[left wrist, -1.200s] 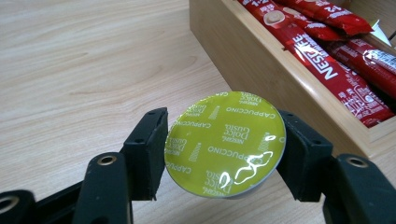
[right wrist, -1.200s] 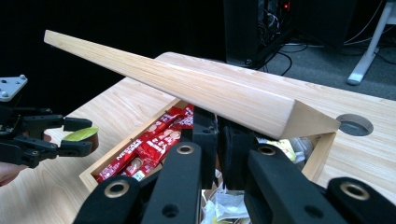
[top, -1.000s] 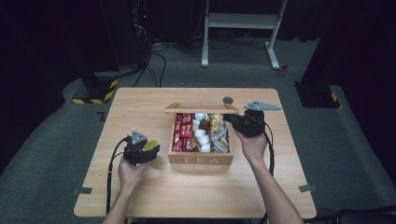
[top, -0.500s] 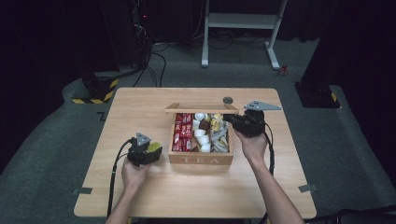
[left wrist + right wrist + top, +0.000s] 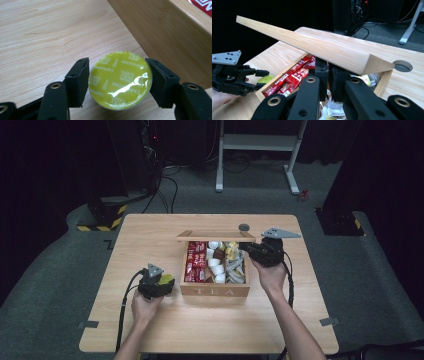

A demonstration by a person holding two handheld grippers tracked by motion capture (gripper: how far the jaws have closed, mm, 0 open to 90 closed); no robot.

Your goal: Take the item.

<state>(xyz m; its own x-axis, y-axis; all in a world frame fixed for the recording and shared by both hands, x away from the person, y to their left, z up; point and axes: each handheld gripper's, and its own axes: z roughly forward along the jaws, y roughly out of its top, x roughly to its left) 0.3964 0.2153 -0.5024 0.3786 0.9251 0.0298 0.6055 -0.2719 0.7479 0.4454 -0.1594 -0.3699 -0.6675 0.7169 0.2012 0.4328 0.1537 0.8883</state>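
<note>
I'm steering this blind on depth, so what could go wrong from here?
The green capsule is pinched only at its rim between the left gripper fingers, so it could slip. It sits close to the tea box wall and could catch it. The right gripper is at the raised lid, which might drop.

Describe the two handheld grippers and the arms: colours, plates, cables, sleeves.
Both grippers are black, with two blocky jaws and brass-coloured pivot rivets. The left gripper and the right gripper each carry a grey three-cornered plate on top, dotted with small holes. A black cable trails from each toward the person. The forearms are bare, with no sleeves or gloves in view.
</note>
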